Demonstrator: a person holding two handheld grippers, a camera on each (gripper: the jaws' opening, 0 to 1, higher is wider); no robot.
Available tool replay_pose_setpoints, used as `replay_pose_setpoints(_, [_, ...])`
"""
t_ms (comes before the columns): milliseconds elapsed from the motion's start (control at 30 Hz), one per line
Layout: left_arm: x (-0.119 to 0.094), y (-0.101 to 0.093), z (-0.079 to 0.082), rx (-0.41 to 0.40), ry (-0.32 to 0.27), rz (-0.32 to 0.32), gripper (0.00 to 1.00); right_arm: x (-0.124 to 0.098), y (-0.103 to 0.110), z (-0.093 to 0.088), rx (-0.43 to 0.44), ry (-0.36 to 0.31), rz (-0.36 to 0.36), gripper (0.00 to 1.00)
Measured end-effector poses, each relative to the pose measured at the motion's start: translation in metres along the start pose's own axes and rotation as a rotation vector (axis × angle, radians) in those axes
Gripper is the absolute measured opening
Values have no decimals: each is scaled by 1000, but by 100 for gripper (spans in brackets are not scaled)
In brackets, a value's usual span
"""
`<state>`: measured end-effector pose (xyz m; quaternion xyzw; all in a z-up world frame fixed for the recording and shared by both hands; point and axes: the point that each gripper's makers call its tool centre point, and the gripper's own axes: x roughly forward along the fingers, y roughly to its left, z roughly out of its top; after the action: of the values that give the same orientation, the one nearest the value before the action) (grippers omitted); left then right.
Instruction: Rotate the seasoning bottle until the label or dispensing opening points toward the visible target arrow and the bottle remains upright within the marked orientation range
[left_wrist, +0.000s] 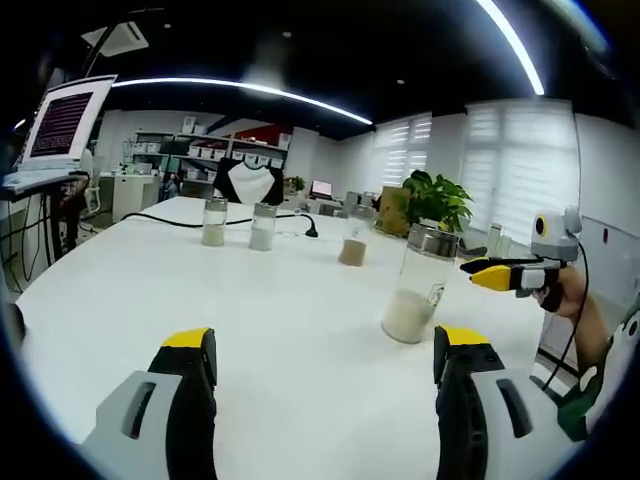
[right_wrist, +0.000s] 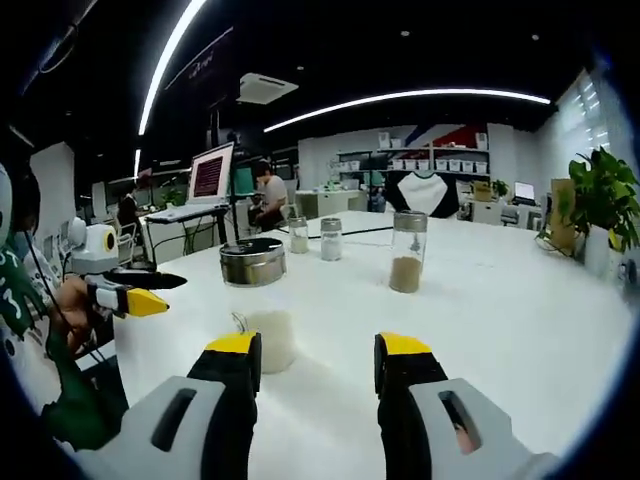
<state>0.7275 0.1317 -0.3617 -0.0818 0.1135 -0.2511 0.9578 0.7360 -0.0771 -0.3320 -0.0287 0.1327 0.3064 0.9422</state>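
While I hold both grippers over the white table (left_wrist: 130, 290), the left gripper (left_wrist: 325, 365) has its jaws apart and empty at the bottom of its frame, the right gripper (right_wrist: 315, 365) likewise. My bottle (left_wrist: 418, 285), silver-capped and part full of pale powder, stands upright right of centre in the left gripper view. In the right gripper view it sits just beyond my left jaw, lower left of centre.
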Motion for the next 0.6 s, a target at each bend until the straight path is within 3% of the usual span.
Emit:
replay_pose_setpoints(300, [0, -1, 0, 0, -2, -2, 94, 6, -15, 4, 46, -22, -41, 45])
replay_pose_setpoints(467, [-1, 0, 4, 9, -18, -1, 94, 8, -23, 17, 33, -68, -68, 45])
replay_pose_setpoints(600, [-2, 2, 4, 8, -18, 3, 94, 15, -31, 20, 20, -60, -79, 45])
